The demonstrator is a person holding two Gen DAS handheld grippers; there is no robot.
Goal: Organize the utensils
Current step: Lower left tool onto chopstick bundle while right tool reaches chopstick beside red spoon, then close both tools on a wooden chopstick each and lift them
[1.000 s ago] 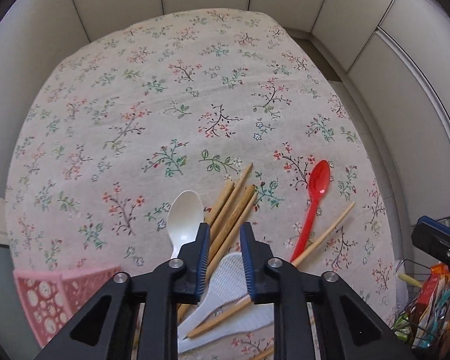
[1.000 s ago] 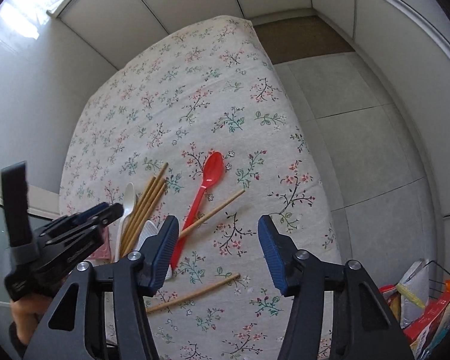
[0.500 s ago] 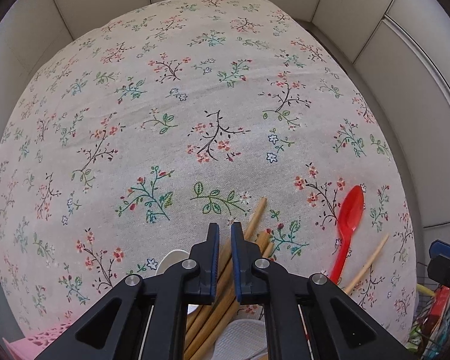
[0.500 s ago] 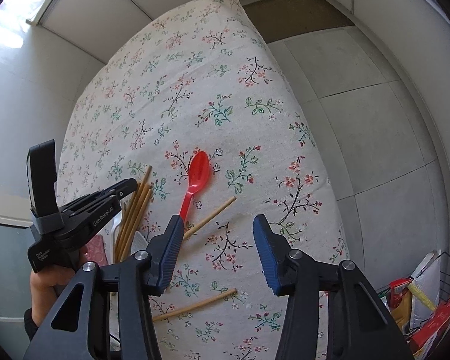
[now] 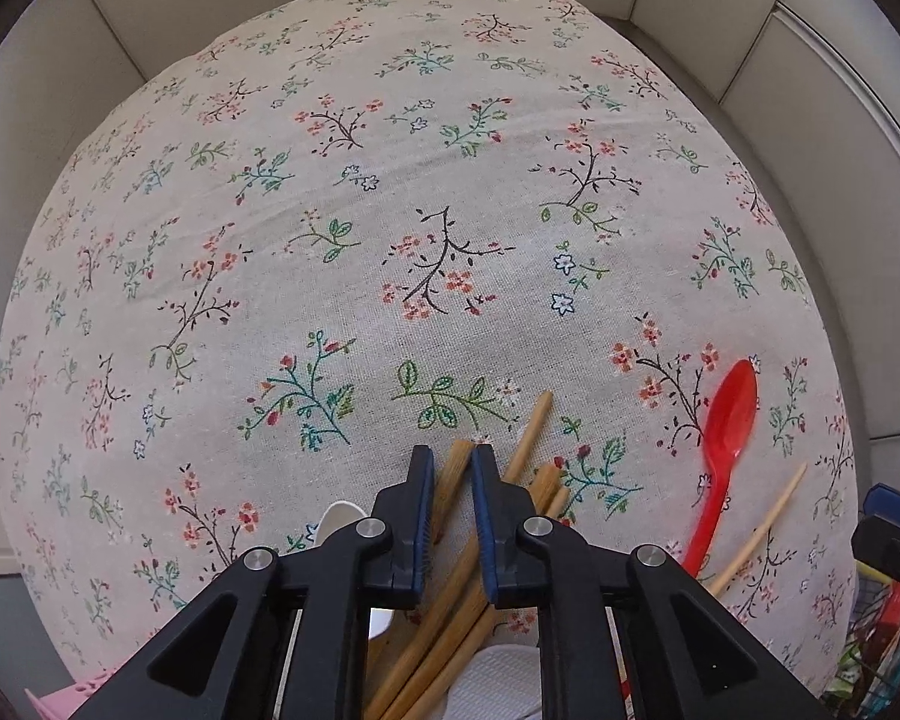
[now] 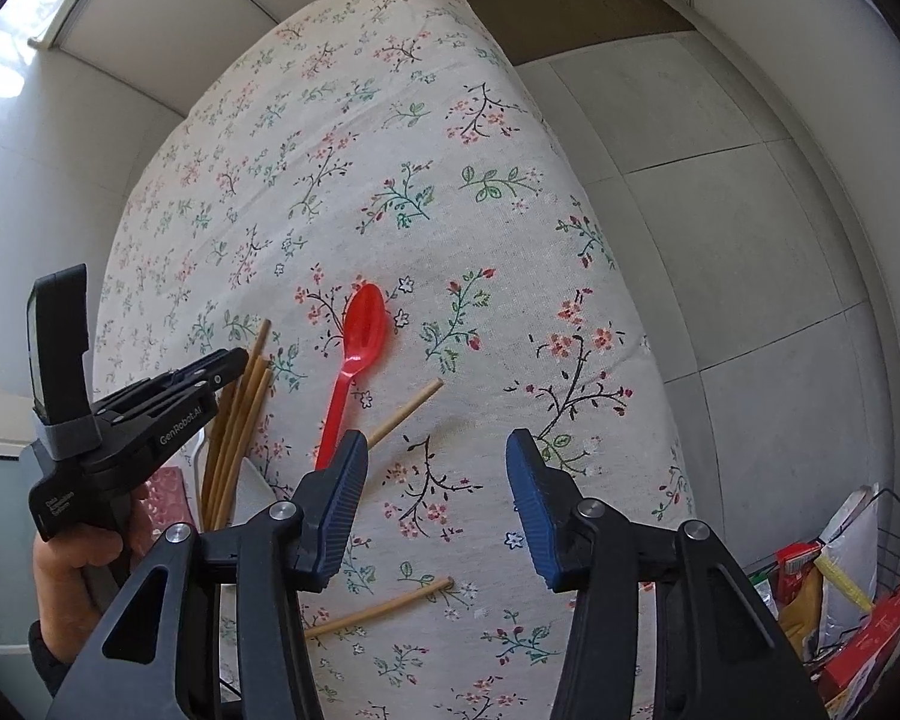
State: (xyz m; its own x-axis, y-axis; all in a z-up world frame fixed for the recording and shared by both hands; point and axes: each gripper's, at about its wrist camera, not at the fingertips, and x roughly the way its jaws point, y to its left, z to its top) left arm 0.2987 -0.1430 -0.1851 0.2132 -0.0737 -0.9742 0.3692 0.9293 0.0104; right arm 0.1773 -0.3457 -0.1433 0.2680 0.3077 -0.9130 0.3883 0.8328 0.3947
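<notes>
Several wooden chopsticks (image 5: 462,594) lie bundled on the floral tablecloth; they also show in the right wrist view (image 6: 240,420). My left gripper (image 5: 452,468) is narrowed around the tip of one chopstick (image 5: 456,462), whose end sits between the jaws. A red plastic spoon (image 5: 727,438) lies to the right, also in the right wrist view (image 6: 354,360). Two single chopsticks (image 6: 405,411) (image 6: 384,606) lie loose. My right gripper (image 6: 437,462) is open and empty above the cloth. The left gripper shows in the right wrist view (image 6: 234,360).
A white spoon (image 5: 342,522) and a white rice paddle (image 5: 498,684) lie partly hidden under my left gripper. A pink basket (image 5: 72,699) sits at the lower left. A wire basket of packets (image 6: 846,594) stands on the floor at right. The table edge (image 6: 630,312) drops to tiled floor.
My left gripper moved forward and down over the chopstick bundle and narrowed its jaws around one chopstick's tip. My right gripper shifted slightly, staying open.
</notes>
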